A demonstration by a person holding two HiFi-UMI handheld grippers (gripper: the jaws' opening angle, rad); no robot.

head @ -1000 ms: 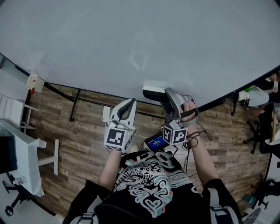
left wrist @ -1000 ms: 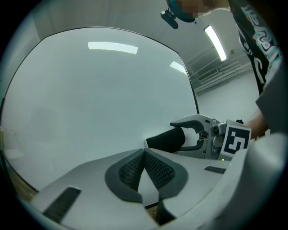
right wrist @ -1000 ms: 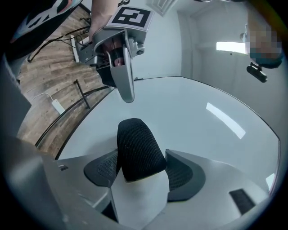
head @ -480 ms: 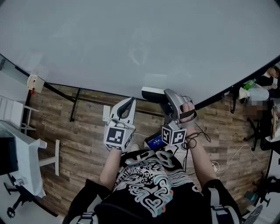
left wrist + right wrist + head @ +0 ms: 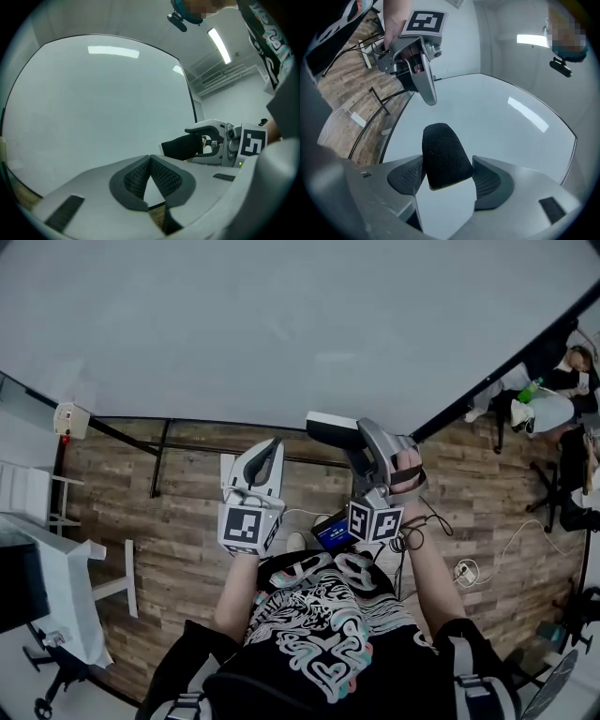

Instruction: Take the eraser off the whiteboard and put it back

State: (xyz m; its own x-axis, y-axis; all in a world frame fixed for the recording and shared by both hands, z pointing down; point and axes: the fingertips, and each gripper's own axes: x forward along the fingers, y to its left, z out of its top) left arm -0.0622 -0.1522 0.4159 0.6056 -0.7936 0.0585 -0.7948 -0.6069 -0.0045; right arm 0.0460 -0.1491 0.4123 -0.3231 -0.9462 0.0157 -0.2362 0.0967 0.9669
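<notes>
My right gripper [image 5: 446,180] still clamps the eraser [image 5: 443,154] while drifting along the whiteboard [image 5: 281,324], with the left gripper [image 5: 150,176] closed and empty, so I judge only the putting back remains.

Plank floor [image 5: 178,549] below: the whiteboard [image 5: 281,324] frame [image 5: 160,460] stands on it, white bench [image 5: 56,577] at left, power strip [image 5: 461,570] lying at right.

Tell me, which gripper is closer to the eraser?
Right. The right gripper is clamped on the eraser, holding it in front of the whiteboard. The left gripper is off to its side, shut and empty, not touching it.
</notes>
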